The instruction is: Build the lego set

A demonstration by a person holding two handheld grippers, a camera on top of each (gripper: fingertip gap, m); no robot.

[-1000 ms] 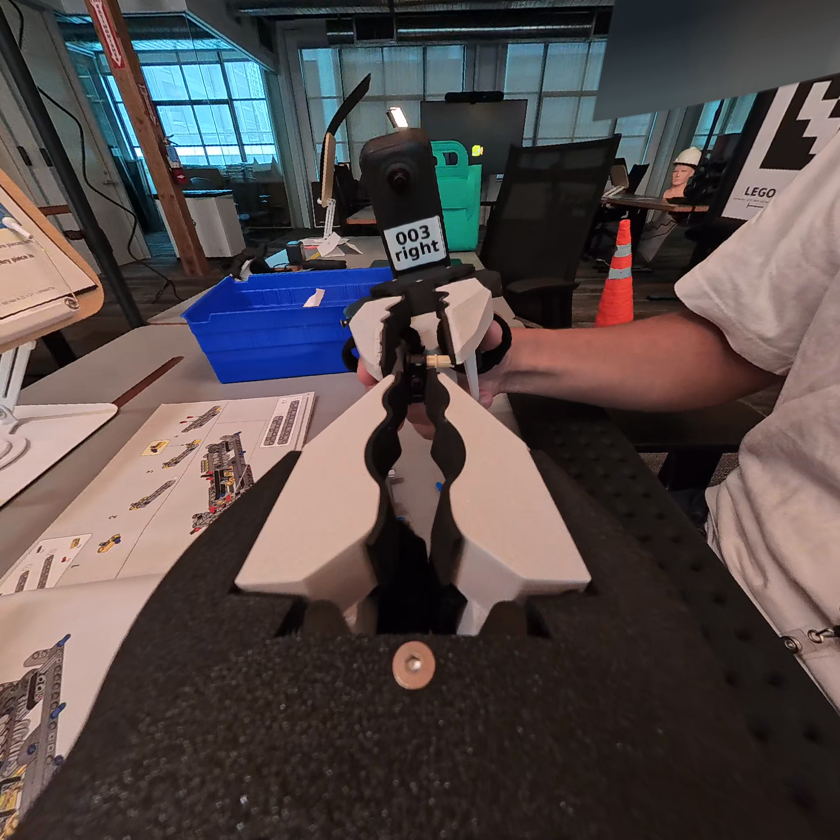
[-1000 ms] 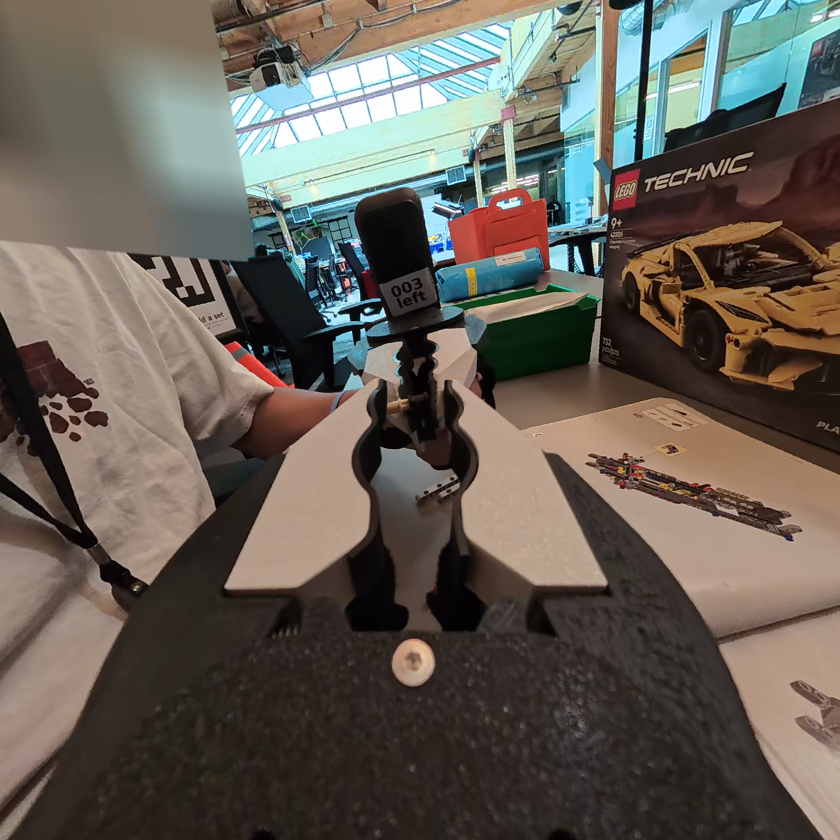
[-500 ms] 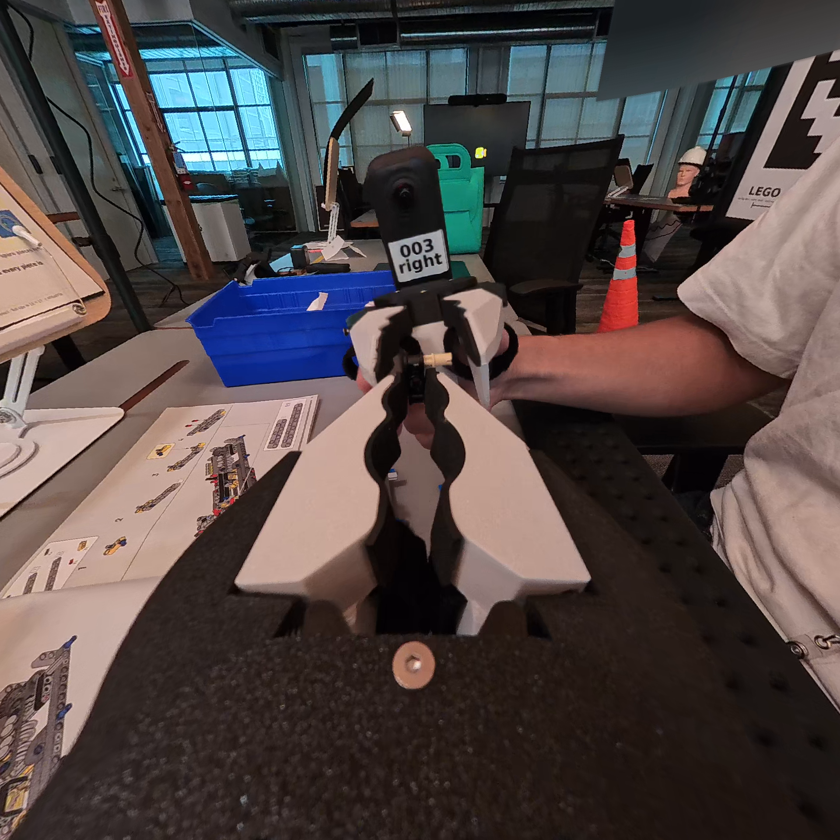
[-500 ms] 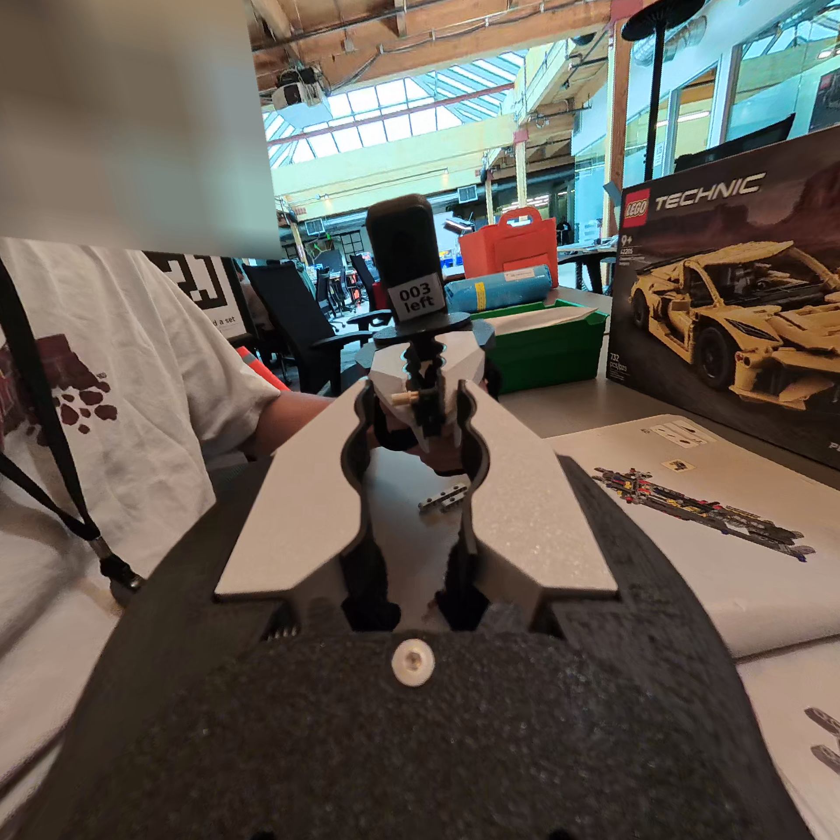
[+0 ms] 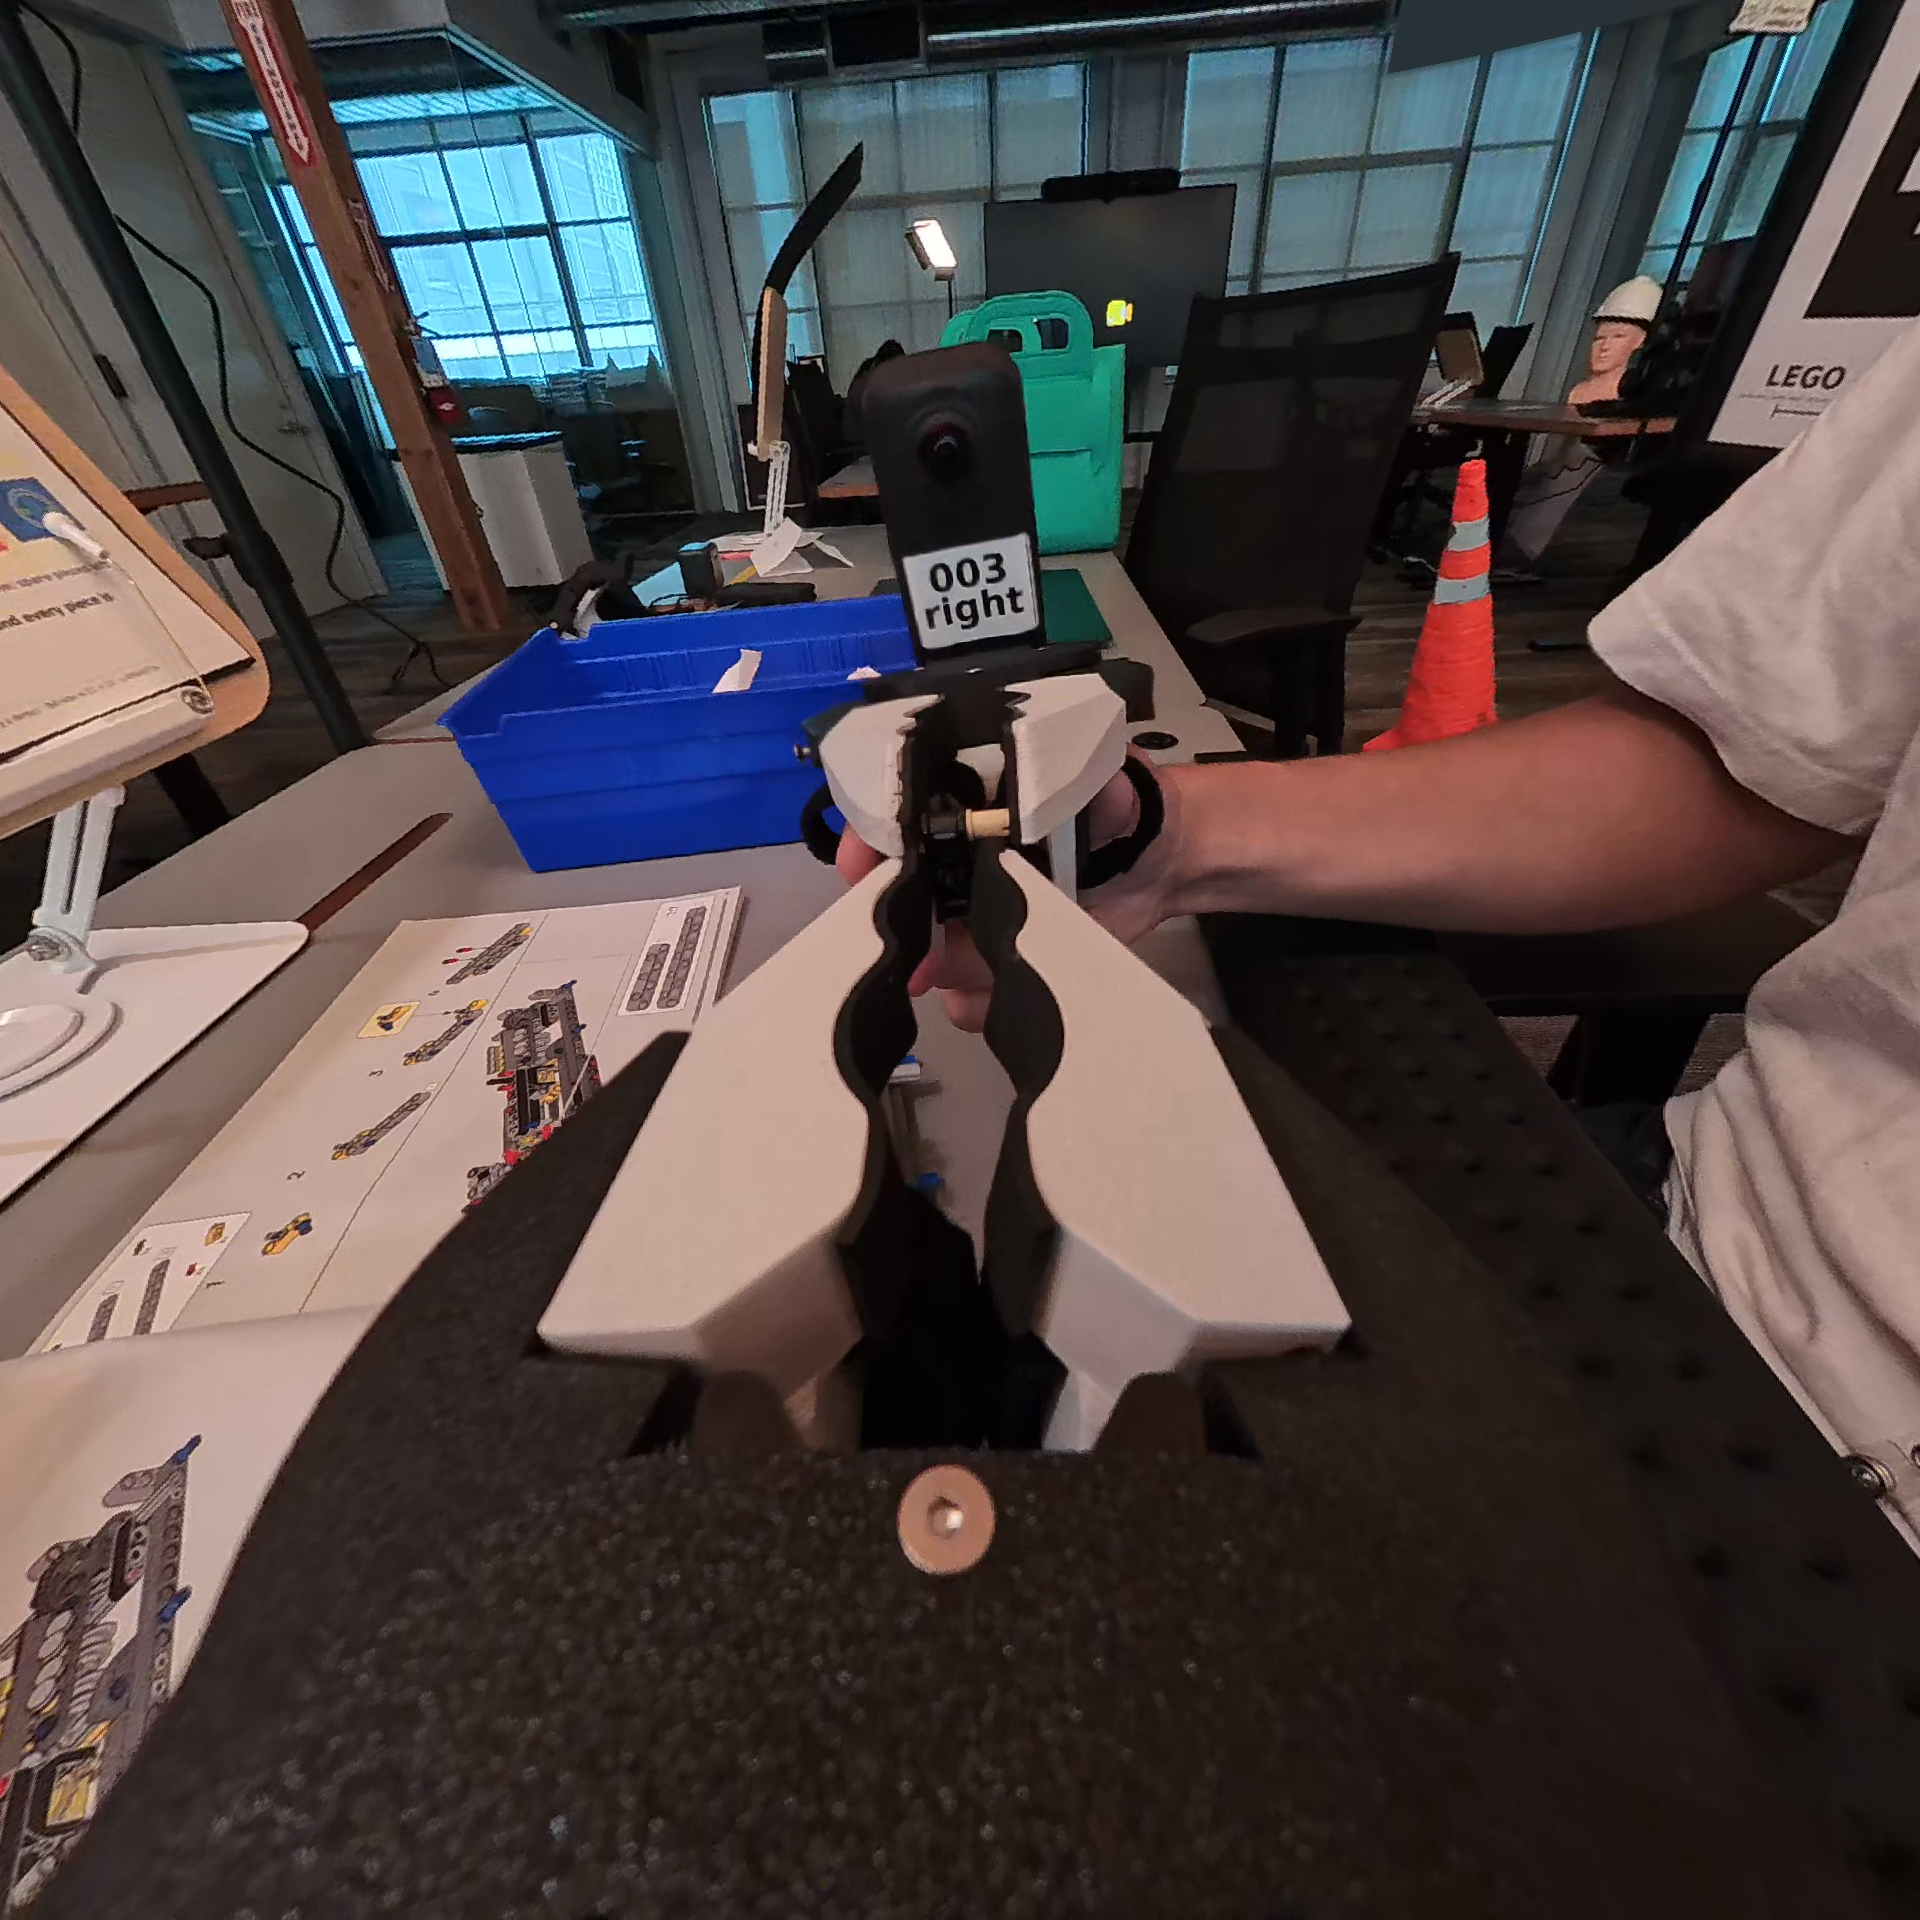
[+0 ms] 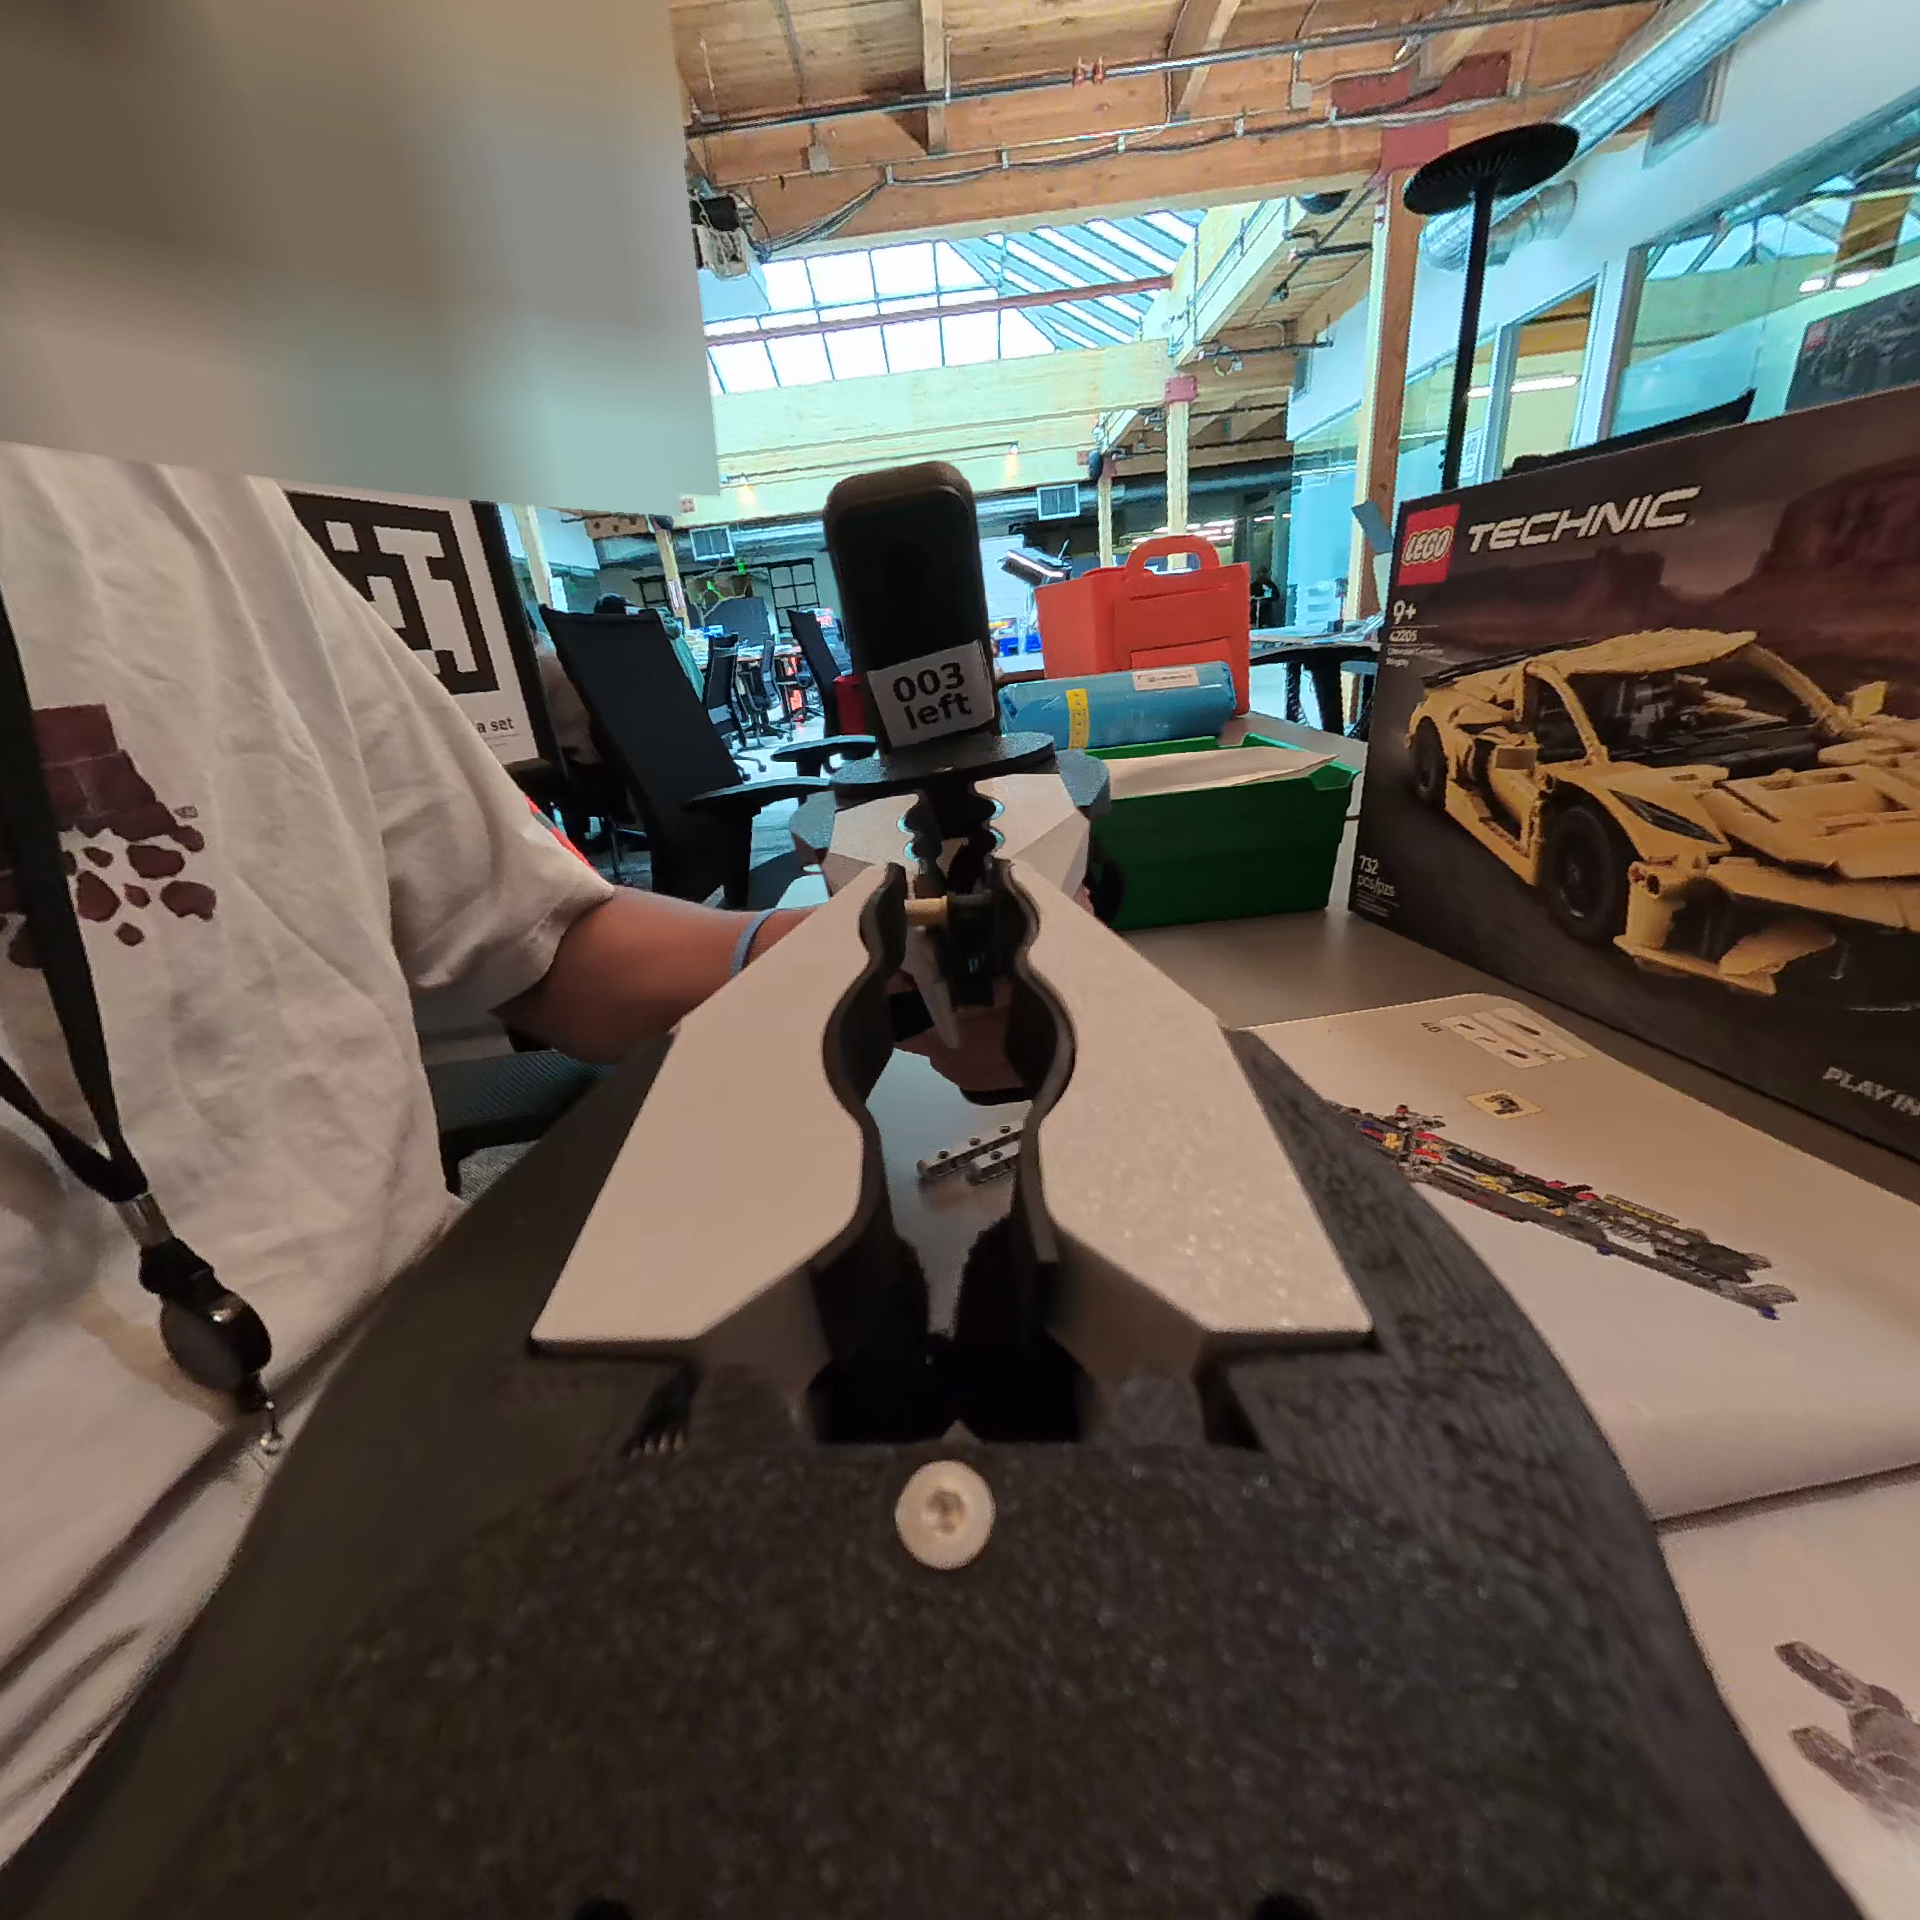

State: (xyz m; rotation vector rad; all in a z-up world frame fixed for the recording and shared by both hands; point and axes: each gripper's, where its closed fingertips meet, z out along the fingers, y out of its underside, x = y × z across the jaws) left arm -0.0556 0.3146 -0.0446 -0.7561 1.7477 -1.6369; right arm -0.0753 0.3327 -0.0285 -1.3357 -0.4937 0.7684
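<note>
My two grippers face each other above the table. My left gripper [image 5: 948,883] is shut on a small black lego piece [image 5: 943,844] and holds it up. A tan pin [image 5: 983,824] sticks sideways out of that piece. My right gripper [image 6: 943,894] has its jaws on either side of the tan pin [image 6: 932,907] and the black piece [image 6: 971,940], closed on them. The right gripper also shows in the left wrist view [image 5: 961,800], held by a hand. Two grey beams [image 6: 971,1158] lie on the table below.
An open instruction booklet [image 5: 416,1091] lies to the left, also in the right wrist view [image 6: 1558,1195]. A blue bin [image 5: 644,748], a green bin [image 6: 1216,842] and the set's box [image 6: 1662,748] stand behind. A black perforated mat [image 5: 1455,1143] and a board stand [image 5: 104,644] flank the work area.
Both grippers stay tip to tip and have risen a little. My right gripper's jaws have narrowed onto the tan pin and black piece.
</note>
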